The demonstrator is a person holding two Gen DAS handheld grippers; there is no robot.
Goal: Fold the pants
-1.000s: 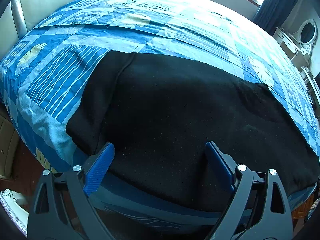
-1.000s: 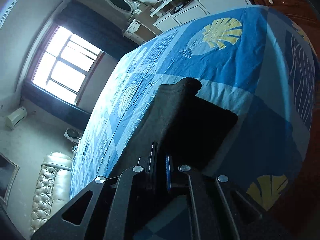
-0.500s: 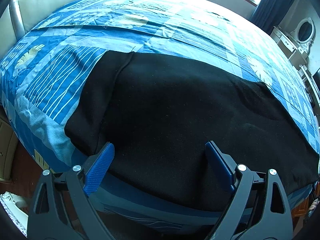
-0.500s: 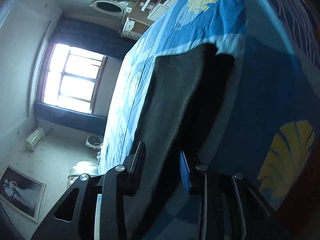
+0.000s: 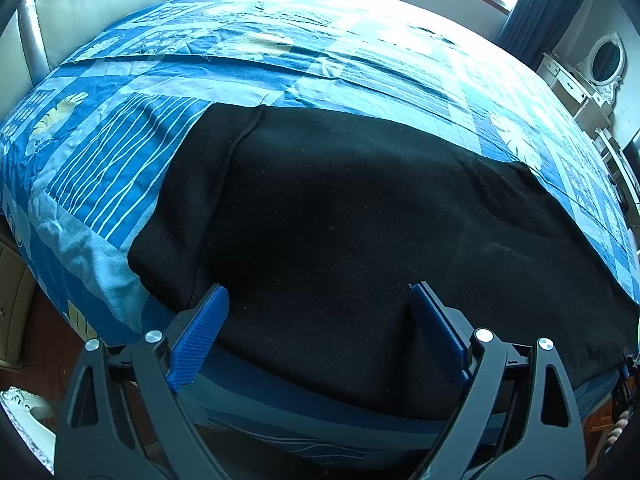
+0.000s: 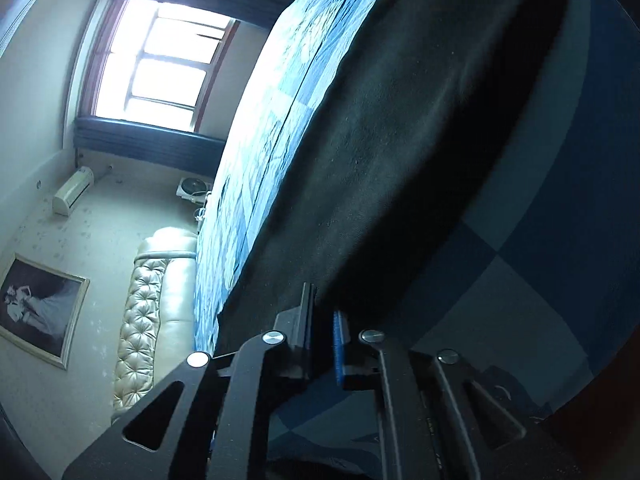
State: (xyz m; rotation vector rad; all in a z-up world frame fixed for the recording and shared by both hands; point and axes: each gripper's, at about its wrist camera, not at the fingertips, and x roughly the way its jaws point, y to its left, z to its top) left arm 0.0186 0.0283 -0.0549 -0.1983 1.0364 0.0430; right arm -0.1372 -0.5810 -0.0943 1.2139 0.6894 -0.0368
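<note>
Up close, the left gripper sits wide open over the near edge of the black pants, pads not pinching anything. The right gripper is nearly closed on the pants' edge, cloth running between its jaws. The pants lie flat on the blue patterned bed cover, long axis running left to right. Farther back are the padded headboard, window and dresser mirror.
</note>
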